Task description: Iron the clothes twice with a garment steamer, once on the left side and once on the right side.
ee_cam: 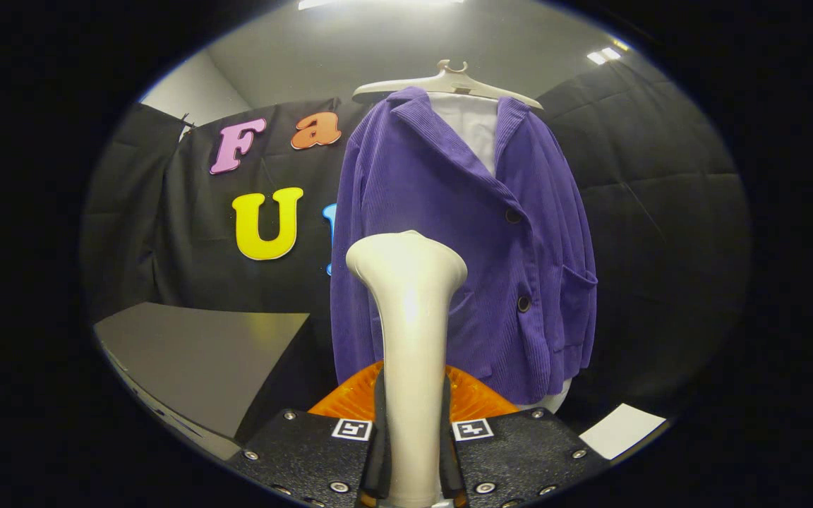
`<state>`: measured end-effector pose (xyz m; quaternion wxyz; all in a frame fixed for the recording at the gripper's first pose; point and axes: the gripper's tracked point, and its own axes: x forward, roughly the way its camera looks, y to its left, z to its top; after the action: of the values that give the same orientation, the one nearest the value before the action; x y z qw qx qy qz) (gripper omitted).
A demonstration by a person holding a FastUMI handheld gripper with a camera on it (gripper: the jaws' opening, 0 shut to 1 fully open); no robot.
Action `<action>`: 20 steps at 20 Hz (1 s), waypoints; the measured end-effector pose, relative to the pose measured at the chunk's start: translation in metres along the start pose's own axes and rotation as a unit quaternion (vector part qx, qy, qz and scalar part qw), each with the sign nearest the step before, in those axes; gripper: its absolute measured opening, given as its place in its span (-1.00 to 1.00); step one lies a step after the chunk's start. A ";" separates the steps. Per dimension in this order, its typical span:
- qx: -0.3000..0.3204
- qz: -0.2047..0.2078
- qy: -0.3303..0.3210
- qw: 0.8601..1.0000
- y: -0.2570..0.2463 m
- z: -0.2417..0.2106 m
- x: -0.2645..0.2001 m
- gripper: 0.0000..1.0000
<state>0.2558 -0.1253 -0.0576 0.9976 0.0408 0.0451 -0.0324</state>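
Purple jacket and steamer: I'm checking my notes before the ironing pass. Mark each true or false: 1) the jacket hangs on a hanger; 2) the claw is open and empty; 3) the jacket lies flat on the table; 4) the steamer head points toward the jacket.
1) The purple jacket hangs on a pale hanger: true.
2) False: the claw is shut on the steamer.
3) False: it hangs upright, beside the grey table.
4) True.
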 end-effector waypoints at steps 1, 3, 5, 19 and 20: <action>0.001 -0.001 0.005 1.000 0.000 -0.005 0.001 -0.46; 0.002 -0.007 0.013 1.000 -0.002 -0.023 -0.009 -0.46; 0.004 -0.011 0.027 1.000 -0.005 -0.044 -0.016 -0.47; 0.014 -0.041 0.119 0.992 -0.018 -0.125 -0.004 -0.46; 0.015 -0.044 0.118 0.992 -0.021 -0.124 -0.006 -0.46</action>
<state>0.2380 -0.1351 -0.1818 0.9822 0.0571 0.1637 -0.0720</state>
